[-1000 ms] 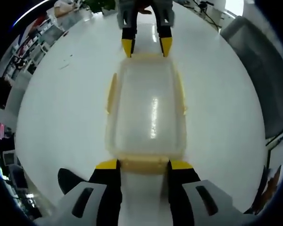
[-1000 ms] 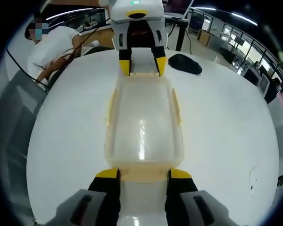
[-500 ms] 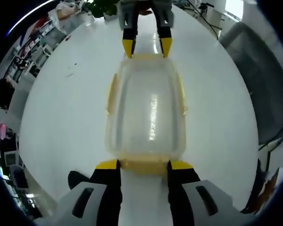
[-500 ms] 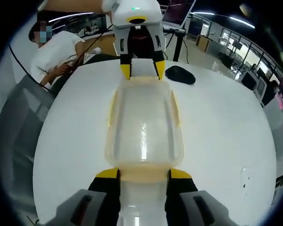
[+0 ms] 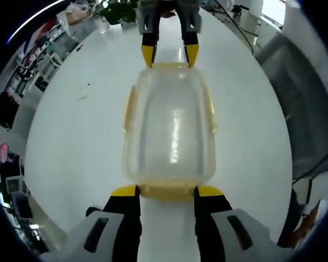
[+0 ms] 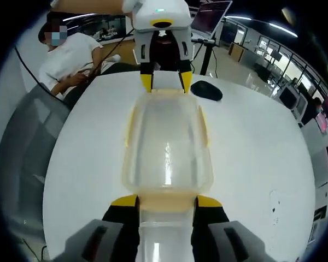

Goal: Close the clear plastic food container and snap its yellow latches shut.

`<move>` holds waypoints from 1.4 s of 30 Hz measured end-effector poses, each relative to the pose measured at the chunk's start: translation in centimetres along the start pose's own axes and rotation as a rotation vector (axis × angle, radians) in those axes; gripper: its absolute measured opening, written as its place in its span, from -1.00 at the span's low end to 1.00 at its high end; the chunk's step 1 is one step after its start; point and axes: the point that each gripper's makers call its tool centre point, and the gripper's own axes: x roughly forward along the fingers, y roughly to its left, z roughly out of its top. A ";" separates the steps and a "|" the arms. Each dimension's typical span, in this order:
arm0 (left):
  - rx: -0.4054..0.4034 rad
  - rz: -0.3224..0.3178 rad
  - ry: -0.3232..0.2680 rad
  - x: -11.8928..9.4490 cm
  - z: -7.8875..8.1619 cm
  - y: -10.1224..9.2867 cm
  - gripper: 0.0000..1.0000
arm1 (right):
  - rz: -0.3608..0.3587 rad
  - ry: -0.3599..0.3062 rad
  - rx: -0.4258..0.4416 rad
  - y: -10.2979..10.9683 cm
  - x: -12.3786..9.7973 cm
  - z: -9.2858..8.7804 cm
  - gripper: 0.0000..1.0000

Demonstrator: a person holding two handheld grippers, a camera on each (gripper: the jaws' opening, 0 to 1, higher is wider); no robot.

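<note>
The clear plastic food container [image 5: 169,125] has its lid on and reaches lengthwise between both grippers, above the white round table [image 5: 71,136]. Yellow side latches [image 5: 129,109] lie along its long edges. My left gripper [image 5: 167,191] is shut on the near end latch [image 5: 167,192], and the right gripper [image 5: 169,54] holds the far end. In the right gripper view the container [image 6: 167,142] runs from my right gripper [image 6: 167,201], shut on its near yellow end, to the left gripper [image 6: 165,82] on the far end.
A black mouse-like object [image 6: 206,90] lies on the table [image 6: 262,153] beyond the container. A person in white [image 6: 71,54] sits past the table's edge beside a grey chair [image 6: 22,142]. Another grey chair [image 5: 311,98] stands beside the table.
Both views have drawn back from the table, so more of its edge and the room shows. The container keeps its place between the two grippers.
</note>
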 end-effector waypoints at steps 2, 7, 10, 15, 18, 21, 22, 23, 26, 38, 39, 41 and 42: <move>0.000 0.001 -0.006 0.0 0.6 0.0 -0.29 | 0.000 0.002 0.005 0.0 -0.6 -0.4 -0.31; -0.009 -0.009 -0.027 0.3 2.4 -0.3 -0.29 | 0.005 0.009 0.004 0.2 -1.9 -1.5 -0.31; -0.010 -0.009 -0.031 0.5 3.3 -0.2 -0.29 | 0.002 0.018 -0.001 0.2 -2.7 -2.3 -0.31; -0.013 -0.010 -0.038 0.6 4.5 -0.3 -0.29 | 0.001 0.025 -0.007 0.2 -3.5 -3.2 -0.31; -0.017 -0.005 -0.040 0.6 5.1 -0.2 -0.29 | -0.001 0.027 -0.010 0.0 -4.0 -3.7 -0.31; -0.017 -0.003 -0.040 0.7 5.8 -0.1 -0.29 | -0.001 0.030 -0.013 0.0 -4.4 -4.2 -0.31; -0.018 -0.003 -0.041 0.8 5.9 0.0 -0.29 | 0.000 0.032 -0.012 0.0 -4.6 -4.5 -0.31; -0.018 -0.006 -0.045 0.8 6.2 -0.1 -0.29 | 0.002 0.033 -0.011 0.0 -4.7 -4.6 -0.31; -0.019 -0.007 -0.051 1.1 6.9 0.0 -0.29 | -0.001 0.036 -0.012 0.0 -5.3 -5.3 -0.31; -0.018 -0.006 -0.059 2.2 9.6 0.2 -0.29 | 0.000 0.049 -0.015 -0.2 -6.7 -7.8 -0.31; -0.020 -0.007 -0.059 2.3 9.9 0.2 -0.29 | 0.000 0.048 -0.015 -0.2 -6.8 -8.0 -0.31; -0.019 -0.007 -0.059 2.4 10.3 0.2 -0.29 | 0.001 0.048 -0.016 -0.2 -7.1 -8.4 -0.31; -0.019 -0.008 -0.060 2.4 10.6 0.2 -0.29 | 0.001 0.048 -0.015 -0.2 -7.2 -8.7 -0.31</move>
